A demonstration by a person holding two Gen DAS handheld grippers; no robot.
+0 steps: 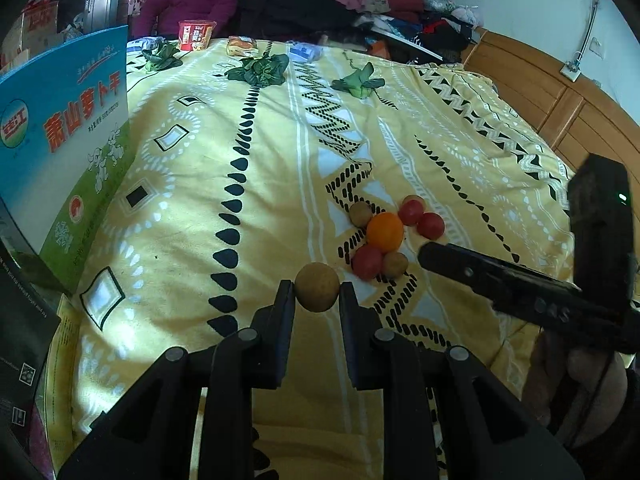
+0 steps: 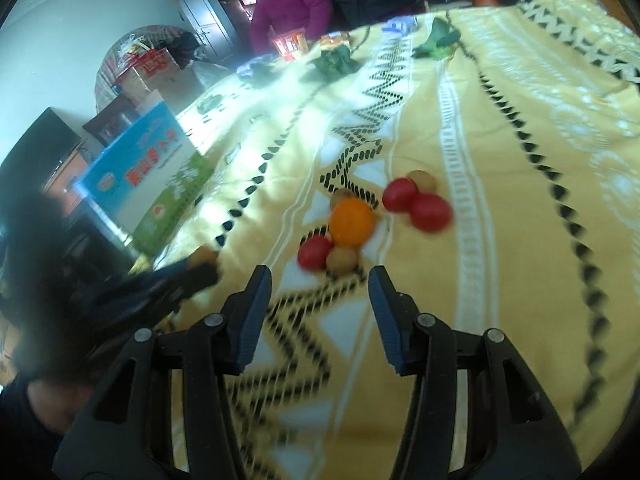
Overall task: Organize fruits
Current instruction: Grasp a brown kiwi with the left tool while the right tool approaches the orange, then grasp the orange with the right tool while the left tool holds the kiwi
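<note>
Yellow patterned bedding (image 1: 260, 208) stretches away under both of my tools, a soft, rumpled surface where round things settle into hollows instead of rolling off.

My left gripper (image 1: 317, 294) is clamped on a small brown fruit (image 1: 317, 293), one pad on each side of its widest part, so it sits squarely and should not squirt out. It hangs above the cloth, near and to the left of the pile. My right gripper (image 2: 320, 280) holds nothing: its fingers stand apart with only bedding between them, aimed at the near edge of the pile, which I judge is where it goes in next.

Beyond that lies the fruit cluster (image 1: 386, 236), packed so the pieces touch. I count one orange (image 1: 385, 232) in the middle, three red tomatoes (image 1: 431, 225) and, still on the cloth, three brown fruits (image 1: 395, 264) like the one I carry: two clear ones and a third half hidden at the far right. That makes four brown ones in all. Gathering them around the orange looks like the sorting in progress.

Further out, three bunches of leafy greens (image 1: 262, 69) lie along the far edge, with a red snack cup (image 1: 195, 34) and a wrapped bun (image 1: 242, 46). A blue and green box (image 1: 68, 120) stands at the left. A person in a purple jacket (image 1: 192, 0) sits at the far side.
</note>
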